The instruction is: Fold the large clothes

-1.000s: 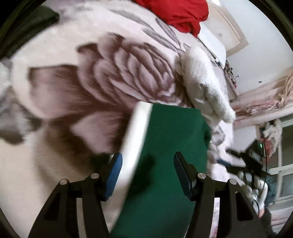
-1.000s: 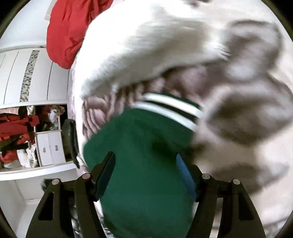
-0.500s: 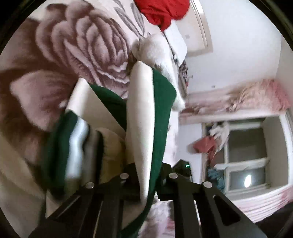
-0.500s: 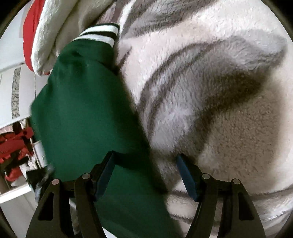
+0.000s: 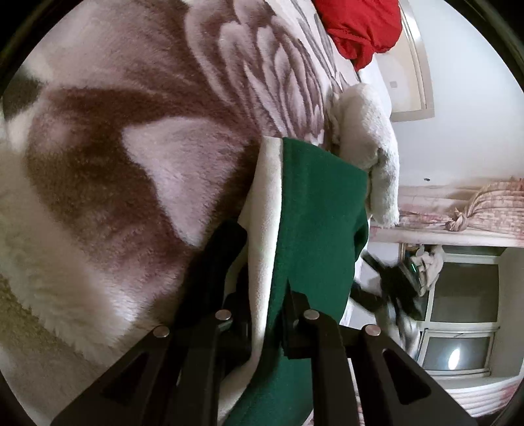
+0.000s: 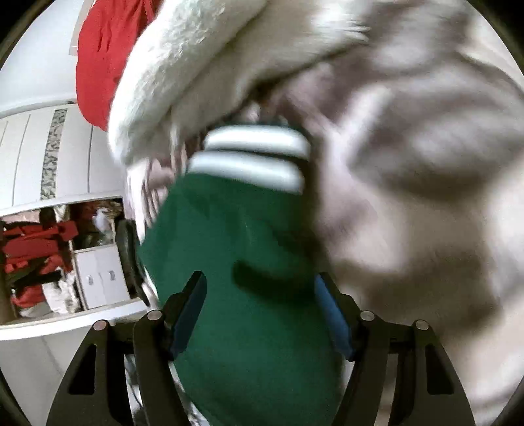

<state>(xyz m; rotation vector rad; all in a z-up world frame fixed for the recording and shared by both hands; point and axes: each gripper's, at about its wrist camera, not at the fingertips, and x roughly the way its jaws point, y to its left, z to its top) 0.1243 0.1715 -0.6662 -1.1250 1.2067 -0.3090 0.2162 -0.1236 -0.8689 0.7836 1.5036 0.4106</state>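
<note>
In your left wrist view, your left gripper (image 5: 267,314) has its fingers drawn close together, pinching the green garment (image 5: 314,236) between them. You can see the garment's cream-white lining (image 5: 265,209) folded alongside the green outer face, both layers running up from the jaws. The cloth lies over the plush floral blanket (image 5: 137,137), whose brown rose pattern fills the left of the view. A white fluffy fold (image 5: 373,144) sits just beside the garment's far edge, and a red cloth (image 5: 360,26) lies at the top, well apart from your grip.

In your right wrist view — heavily blurred — your right gripper (image 6: 260,314) stands wide apart, its blue pads (image 6: 332,314) on either side of the green garment (image 6: 255,295) without closing on it. The garment's striped white-and-dark cuff (image 6: 252,160) points away from you, lying against the blanket (image 6: 409,164). To the left you see a white wardrobe (image 6: 59,154) with red clothing on an open shelf (image 6: 32,249).
</note>
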